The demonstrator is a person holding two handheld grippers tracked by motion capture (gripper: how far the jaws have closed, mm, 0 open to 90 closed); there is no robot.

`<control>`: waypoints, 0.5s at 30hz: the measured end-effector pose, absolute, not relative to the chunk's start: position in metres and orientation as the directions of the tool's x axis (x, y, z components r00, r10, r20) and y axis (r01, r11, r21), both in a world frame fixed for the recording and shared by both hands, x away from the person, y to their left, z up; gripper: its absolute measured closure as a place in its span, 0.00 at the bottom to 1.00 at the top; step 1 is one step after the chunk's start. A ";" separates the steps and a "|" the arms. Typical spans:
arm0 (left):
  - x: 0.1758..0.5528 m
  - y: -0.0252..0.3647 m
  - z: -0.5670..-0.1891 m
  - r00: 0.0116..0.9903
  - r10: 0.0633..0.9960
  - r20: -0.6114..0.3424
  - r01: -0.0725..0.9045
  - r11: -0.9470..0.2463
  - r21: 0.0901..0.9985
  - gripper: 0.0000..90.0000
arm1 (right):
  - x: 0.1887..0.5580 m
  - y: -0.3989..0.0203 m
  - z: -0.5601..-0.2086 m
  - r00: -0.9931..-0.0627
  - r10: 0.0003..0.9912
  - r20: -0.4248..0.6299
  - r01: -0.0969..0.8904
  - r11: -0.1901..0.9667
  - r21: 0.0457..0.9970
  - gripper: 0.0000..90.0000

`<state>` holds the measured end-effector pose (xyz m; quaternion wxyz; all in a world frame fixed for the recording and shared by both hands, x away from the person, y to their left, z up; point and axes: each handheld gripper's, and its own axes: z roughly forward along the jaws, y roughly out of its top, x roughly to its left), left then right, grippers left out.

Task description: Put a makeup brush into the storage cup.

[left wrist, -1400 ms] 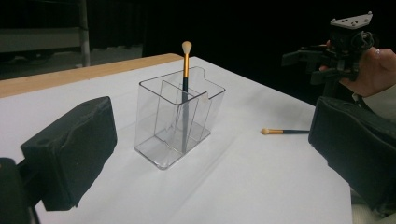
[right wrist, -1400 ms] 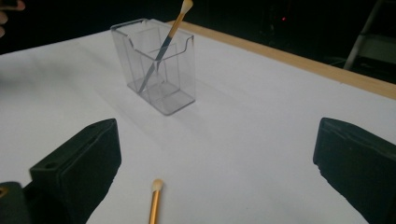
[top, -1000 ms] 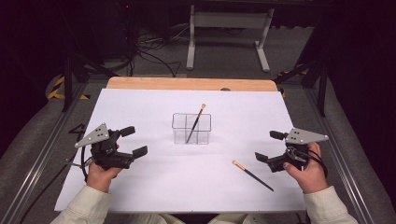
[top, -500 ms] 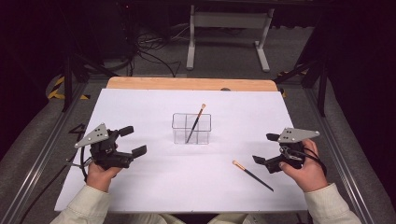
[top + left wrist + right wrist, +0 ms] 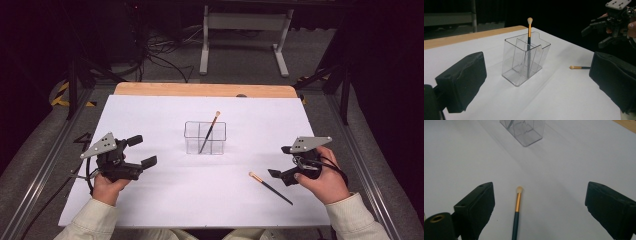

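Step in hand: approach to the loose brush (image 5: 270, 187), which lies flat on the white worktop (image 5: 165, 210) toward its near-right corner, tip pointing toward the centre. The right gripper (image 5: 282, 162) sits just beside it, w/ the brush between its 2 fingers (image 5: 476, 205) but clear of both pads; they have just been closing a little yet remain spread, grasping nothing. Mid-worktop stands a clear organizer (image 5: 205, 137) w/ 1 brush (image 5: 208, 132) already leaning in a compartment. The left gripper (image 5: 142, 151) rests near the left edge, fingers (image 5: 461, 80) released and empty. Next move probably calls for lowering over the handle, centring it, then clenching firmly, since the thin handle lies flush and could roll or slip.
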<state>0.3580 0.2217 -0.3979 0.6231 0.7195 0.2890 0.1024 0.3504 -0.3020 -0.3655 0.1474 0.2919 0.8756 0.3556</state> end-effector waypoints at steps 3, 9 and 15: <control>0.358 0.222 -0.398 0.812 0.544 -0.210 0.288 -0.061 0.956 0.02 | 0.351 -0.300 -0.366 -0.787 0.615 -0.043 0.422 0.588 0.690 0.12; 0.358 0.221 -0.399 0.812 0.542 -0.215 0.293 -0.062 0.954 0.02 | 0.352 -0.295 -0.368 -0.790 0.613 -0.035 0.452 0.619 0.643 0.14; 0.359 0.221 -0.399 0.813 0.542 -0.212 0.292 -0.065 0.954 0.02 | 0.353 -0.291 -0.371 -0.794 0.606 -0.038 0.466 0.648 0.602 0.13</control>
